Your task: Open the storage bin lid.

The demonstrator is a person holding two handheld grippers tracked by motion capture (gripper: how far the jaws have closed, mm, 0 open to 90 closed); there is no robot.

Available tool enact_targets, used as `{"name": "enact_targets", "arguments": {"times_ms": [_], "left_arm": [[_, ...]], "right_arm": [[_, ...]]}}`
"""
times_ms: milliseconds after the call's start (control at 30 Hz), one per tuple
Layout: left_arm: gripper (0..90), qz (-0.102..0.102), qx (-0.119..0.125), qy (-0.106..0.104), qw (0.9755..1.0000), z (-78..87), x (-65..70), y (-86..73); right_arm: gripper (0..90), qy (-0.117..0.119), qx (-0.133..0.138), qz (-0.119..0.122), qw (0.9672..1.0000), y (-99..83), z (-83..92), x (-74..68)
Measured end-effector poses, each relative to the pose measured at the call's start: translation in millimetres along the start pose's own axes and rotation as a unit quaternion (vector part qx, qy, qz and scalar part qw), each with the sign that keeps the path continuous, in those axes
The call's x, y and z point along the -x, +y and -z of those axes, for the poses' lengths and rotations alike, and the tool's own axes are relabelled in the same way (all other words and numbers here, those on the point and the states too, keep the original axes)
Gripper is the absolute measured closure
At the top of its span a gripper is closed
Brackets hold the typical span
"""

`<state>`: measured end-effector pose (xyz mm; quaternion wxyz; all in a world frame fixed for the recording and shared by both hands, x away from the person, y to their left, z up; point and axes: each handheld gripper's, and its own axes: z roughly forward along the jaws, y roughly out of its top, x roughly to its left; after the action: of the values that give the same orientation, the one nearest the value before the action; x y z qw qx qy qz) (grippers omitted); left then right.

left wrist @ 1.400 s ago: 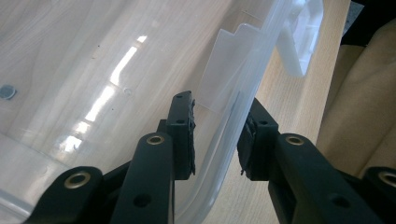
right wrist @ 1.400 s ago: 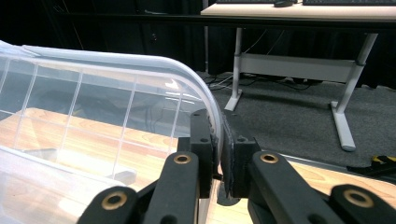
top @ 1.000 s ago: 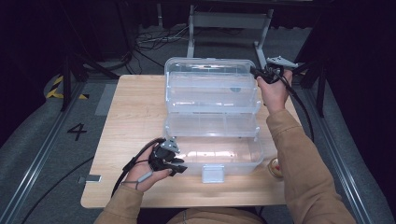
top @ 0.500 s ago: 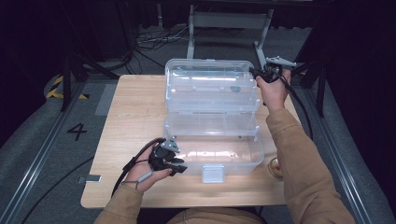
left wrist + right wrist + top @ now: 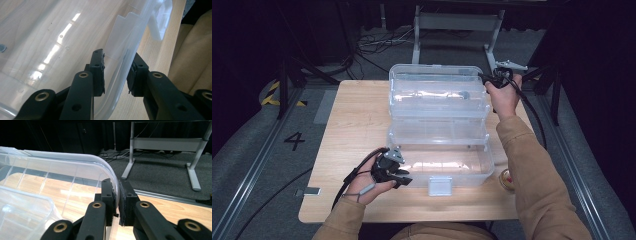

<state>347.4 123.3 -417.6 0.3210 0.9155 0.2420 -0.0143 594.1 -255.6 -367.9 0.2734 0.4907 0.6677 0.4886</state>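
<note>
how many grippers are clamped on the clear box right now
2: the left gripper straddles the near rim of the clear plastic box, though its grip is unclear; the right gripper pinches the raised lid at its far right corner.

We see a clear plastic storage box [image 5: 439,165] lying open on the wooden tabletop [image 5: 357,115], its hinged clear lid [image 5: 439,92] swung back, pale latch [image 5: 440,186] facing us.
</note>
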Motion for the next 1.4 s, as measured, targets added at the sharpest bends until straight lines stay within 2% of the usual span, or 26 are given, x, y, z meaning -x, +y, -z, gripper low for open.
{"name": "enact_targets", "arguments": {"times_ms": [367, 1400], "left_arm": [[70.0, 0.0, 0.0, 0.0, 1.0, 0.1, 0.1, -0.1], [70.2, 0.0, -0.001, -0.002, 1.0, 0.1, -0.5, 0.1]], "right_arm": [[84.1, 0.003, -0.008, -0.013, 0.9999, -3.7, -5.8, 3.7], [83.7, 0.011, -0.035, -0.029, 0.9989, -9.9, -20.2, 10.5]]}}
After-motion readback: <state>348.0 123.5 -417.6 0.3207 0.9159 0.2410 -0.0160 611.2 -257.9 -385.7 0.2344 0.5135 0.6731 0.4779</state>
